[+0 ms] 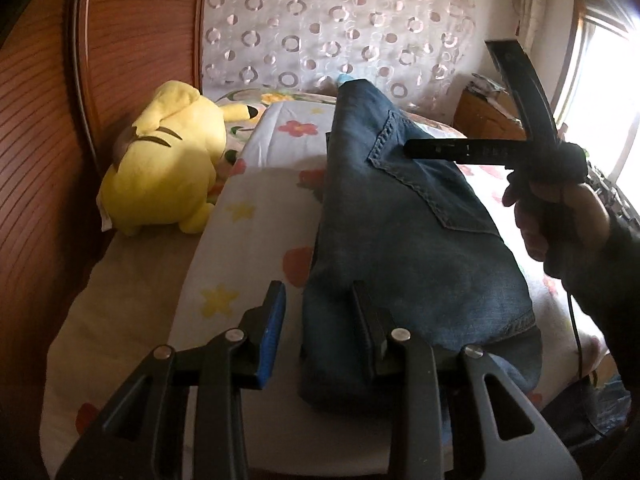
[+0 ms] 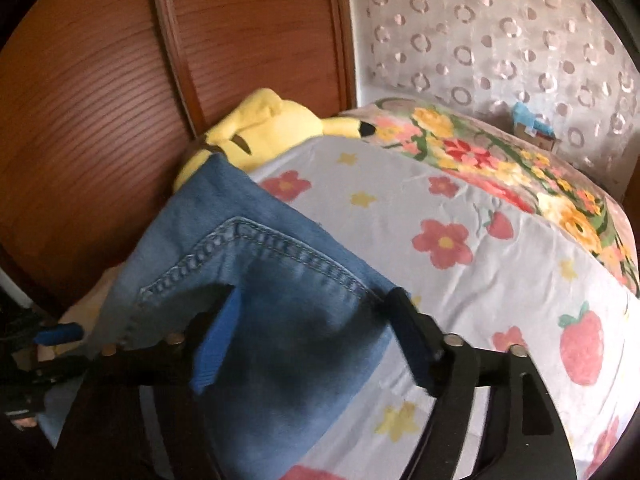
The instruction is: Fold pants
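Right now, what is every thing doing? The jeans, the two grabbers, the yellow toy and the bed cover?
jeans: folded, lying on the bed
left gripper: open, jaws at the jeans' near edge
right gripper: open, jaws apart over the denim
yellow plush toy: lying by the wooden headboard
flowered bedspread: spread out, lightly wrinkled

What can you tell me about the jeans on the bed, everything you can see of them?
The jeans are blue denim with pale stitching and a back pocket facing up. They lie folded lengthwise on the floral bedsheet, running toward the patterned curtain. The open left claw straddles their near edge; the open right claw sits over the pocket area.
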A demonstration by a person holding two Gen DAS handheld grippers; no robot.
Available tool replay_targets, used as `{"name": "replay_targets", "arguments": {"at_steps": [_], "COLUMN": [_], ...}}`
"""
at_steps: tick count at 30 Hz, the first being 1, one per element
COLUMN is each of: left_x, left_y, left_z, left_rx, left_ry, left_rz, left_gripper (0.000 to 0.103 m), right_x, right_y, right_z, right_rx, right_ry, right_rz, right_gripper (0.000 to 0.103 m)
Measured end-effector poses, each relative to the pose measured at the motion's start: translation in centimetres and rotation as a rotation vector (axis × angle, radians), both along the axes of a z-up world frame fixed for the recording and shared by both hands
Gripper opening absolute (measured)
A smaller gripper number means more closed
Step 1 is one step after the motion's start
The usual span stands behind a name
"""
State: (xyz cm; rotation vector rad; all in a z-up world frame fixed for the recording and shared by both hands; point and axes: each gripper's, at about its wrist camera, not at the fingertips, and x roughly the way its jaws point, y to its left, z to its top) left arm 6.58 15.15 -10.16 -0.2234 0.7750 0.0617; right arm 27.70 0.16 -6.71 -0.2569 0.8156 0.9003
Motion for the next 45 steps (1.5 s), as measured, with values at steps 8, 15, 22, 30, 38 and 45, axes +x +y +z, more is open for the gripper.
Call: {"name": "replay_targets", "arguments": {"at_steps": [8,15,22,30,38,45], "left_x": [0.2,1.8,1.9,0.8,0.3,4.2], "left_y": [0.3,-0.4,0.0,-0.5,2.2,6.6], "left_z": [1.3,0.8,0.0,1.5,8.8,13.0], "left_rx": [-0.037,-0.058,-0.164,-0.163,-0.113,-0.039], "left_ry": [-0.034,0.003,-0.010,-0.049,-0.215,-0.276], "left_rz": [0.000,-0.051,-0.106,-0.126,-0.085,-0.037], "left_gripper": [0.032,0.032,0.016,0.000,0.000,0.000], "right_x": [1.2,0.6,0.3,-1.8,-2.5,2.4], "right_y": [-0.7,-1.0,-2.1,-1.4,1.6,6.1], "right_z": [-2.0,-2.1,-0.8,3.9,11.6,15.2], "right_rx": [0.047,0.069,0.147,0.183,0.267,0.342], "right_ry": [0.224,0.216,0.242,0.195,0.107,0.118], "right_rz": [0.060,0.092,0.139,0.190,0.259,0.258], "right_gripper": [0.090,0.081,0.036,0.025,0.024,0.024]}}
